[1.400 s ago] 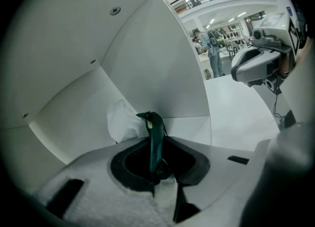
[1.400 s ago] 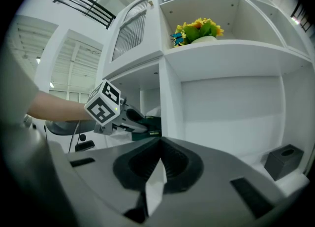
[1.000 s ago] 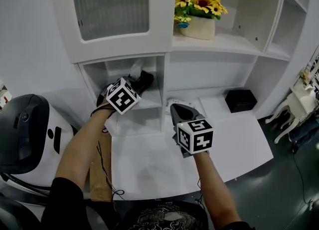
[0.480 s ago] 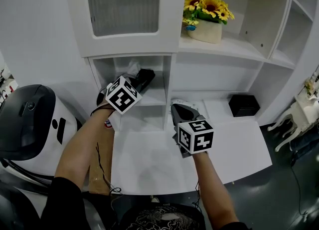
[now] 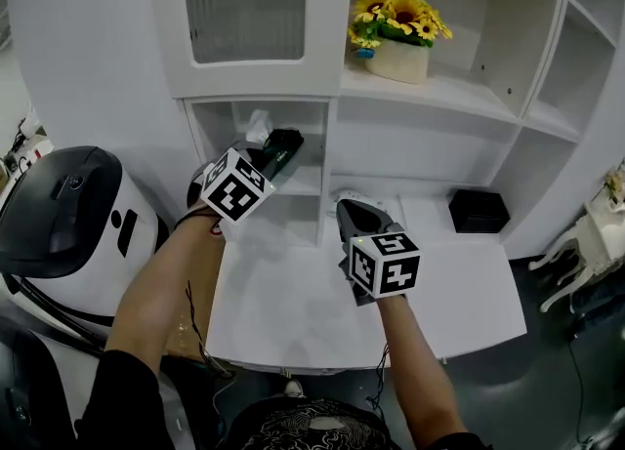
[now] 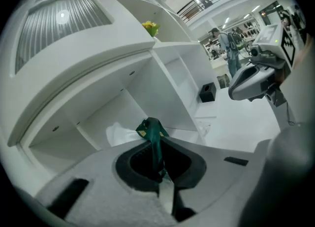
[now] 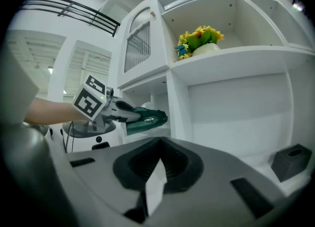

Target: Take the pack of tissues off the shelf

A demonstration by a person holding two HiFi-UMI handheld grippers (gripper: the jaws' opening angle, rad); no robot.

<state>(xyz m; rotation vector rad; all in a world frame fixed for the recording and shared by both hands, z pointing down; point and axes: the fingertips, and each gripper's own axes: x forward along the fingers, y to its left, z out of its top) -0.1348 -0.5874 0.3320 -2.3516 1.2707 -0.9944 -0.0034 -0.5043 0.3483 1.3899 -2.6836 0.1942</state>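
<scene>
Hardly anything has moved at the left claw [image 6: 158, 169] over the last second: it stays clenched on the dark green pack of tissues [image 6: 151, 133], which I see edge-on between its jaws. What has shifted is my head view, which now takes in more of the grey and white machine [image 5: 68, 233] at the left.

The pack is held level at the mouth of the lower left cubby [image 5: 220, 131], just beside the upright divider [image 5: 328, 160] and over the shelf board [image 5: 298, 183]. I cannot tell whether it touches the board. Behind it, inside the cubby, sits something white and crumpled [image 5: 258, 126] that I cannot identify.

The right claw [image 7: 153, 184] is clenched on nothing, its jaws together. It hovers over the white surface [image 5: 293, 311], apart from the left one, pointing toward the shelf unit. A pot of sunflowers [image 5: 395, 38] stands on a higher shelf, and a small black box [image 5: 479, 211] rests on the surface at the right.
</scene>
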